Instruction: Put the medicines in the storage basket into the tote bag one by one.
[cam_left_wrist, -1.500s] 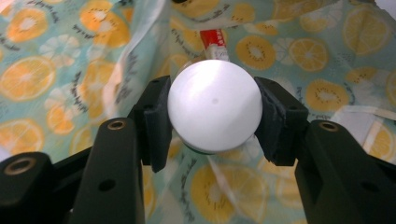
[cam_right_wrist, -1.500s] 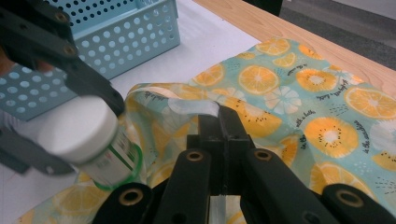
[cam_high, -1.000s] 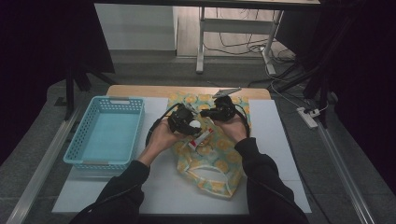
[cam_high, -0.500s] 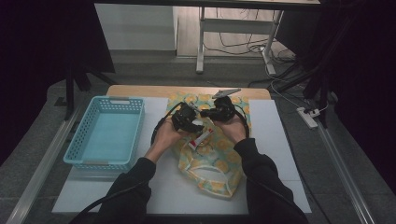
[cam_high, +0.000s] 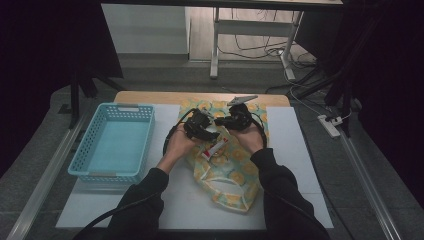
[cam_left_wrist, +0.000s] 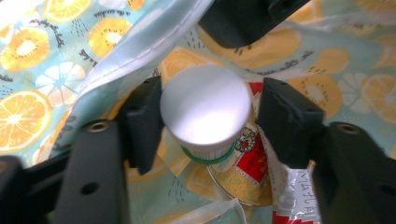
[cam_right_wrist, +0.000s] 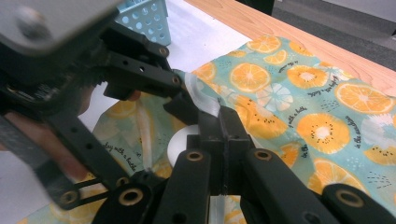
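basket (cam_high: 112, 142): light blue, left on white mat (cam_high: 300, 150) | wooden table edge (cam_high: 150, 96) beyond

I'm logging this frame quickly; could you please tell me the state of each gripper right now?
Left gripper: open, jaws just widening around the white-capped tube.
Right gripper: closed on the fruit-print bag's rim.

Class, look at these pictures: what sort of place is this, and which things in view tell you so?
Probably a lab or workshop set up for recording, not a home: a white table ringed by dark curtains, cables trailing across the floor, and a power strip beside a metal rail.
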